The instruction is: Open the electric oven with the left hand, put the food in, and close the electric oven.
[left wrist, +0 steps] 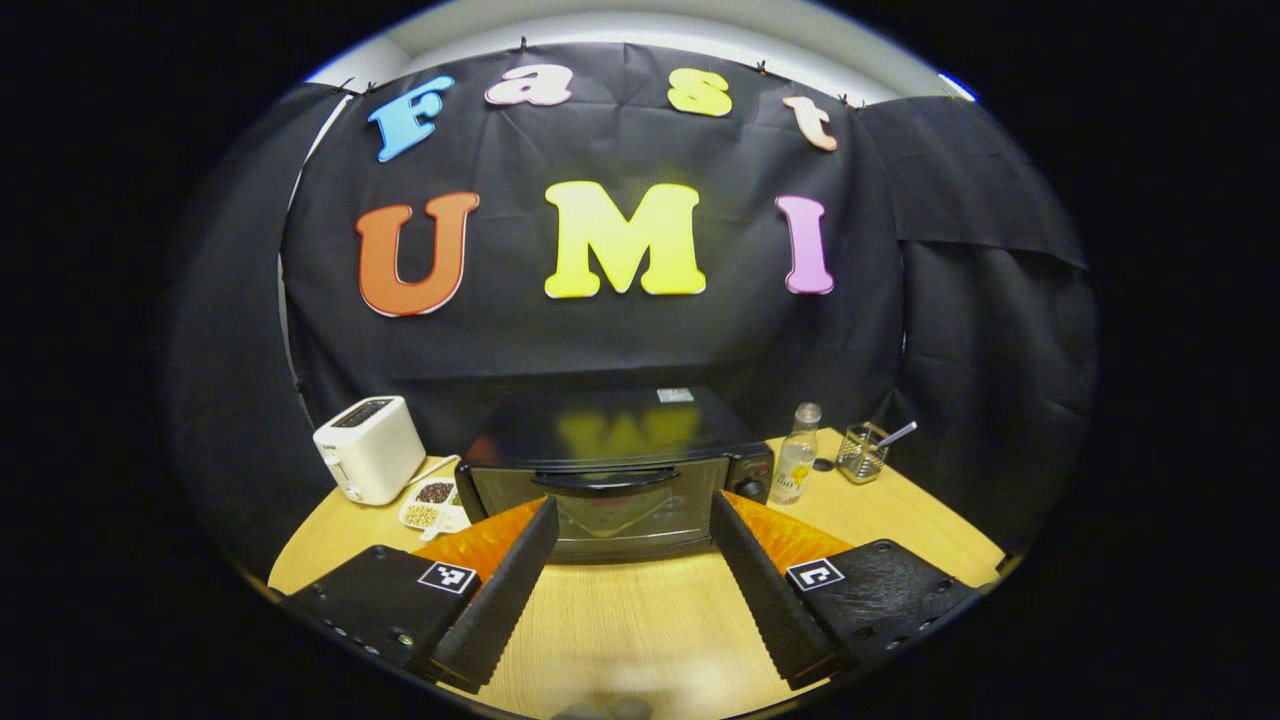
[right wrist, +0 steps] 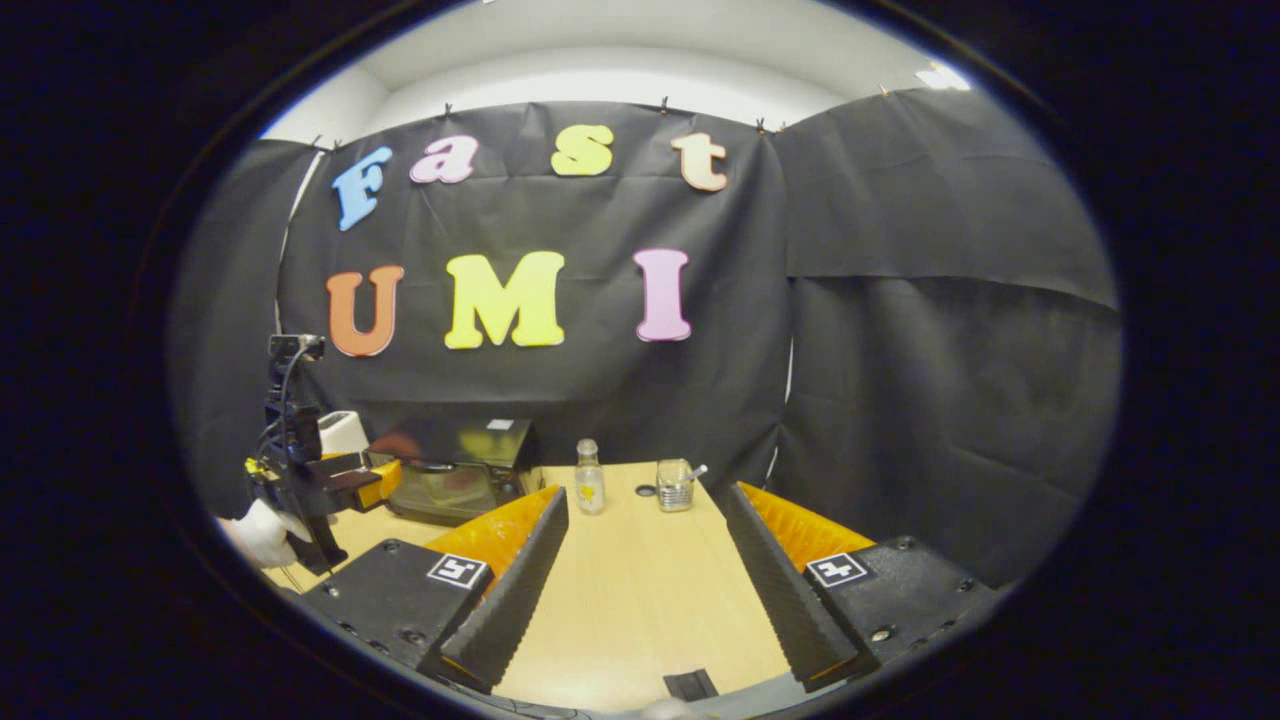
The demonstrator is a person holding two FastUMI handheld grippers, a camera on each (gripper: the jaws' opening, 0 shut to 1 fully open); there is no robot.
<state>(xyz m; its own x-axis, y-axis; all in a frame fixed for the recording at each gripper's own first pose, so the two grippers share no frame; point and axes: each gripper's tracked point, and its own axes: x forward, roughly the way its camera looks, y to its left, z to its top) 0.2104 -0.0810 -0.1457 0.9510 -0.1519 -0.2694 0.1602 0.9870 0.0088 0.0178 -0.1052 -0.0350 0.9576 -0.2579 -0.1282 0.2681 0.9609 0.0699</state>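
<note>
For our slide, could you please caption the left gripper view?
Open left claw faces the closed electric oven.

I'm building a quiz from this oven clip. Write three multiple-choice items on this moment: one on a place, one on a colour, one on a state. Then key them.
1. Where does the toaster stand in the left gripper view?
A. left of the electric oven
B. on top of it
C. right of the bottle

2. What colour is the toaster?
A. red
B. white
C. green

3. How is the oven door?
A. hanging open
B. removed
C. closed

Answers: 1 A, it stands at the table's left rear beside the oven. 2 B, its casing is white. 3 C, the door sits flush, handle up, with the left gripper open and short of it.
</note>
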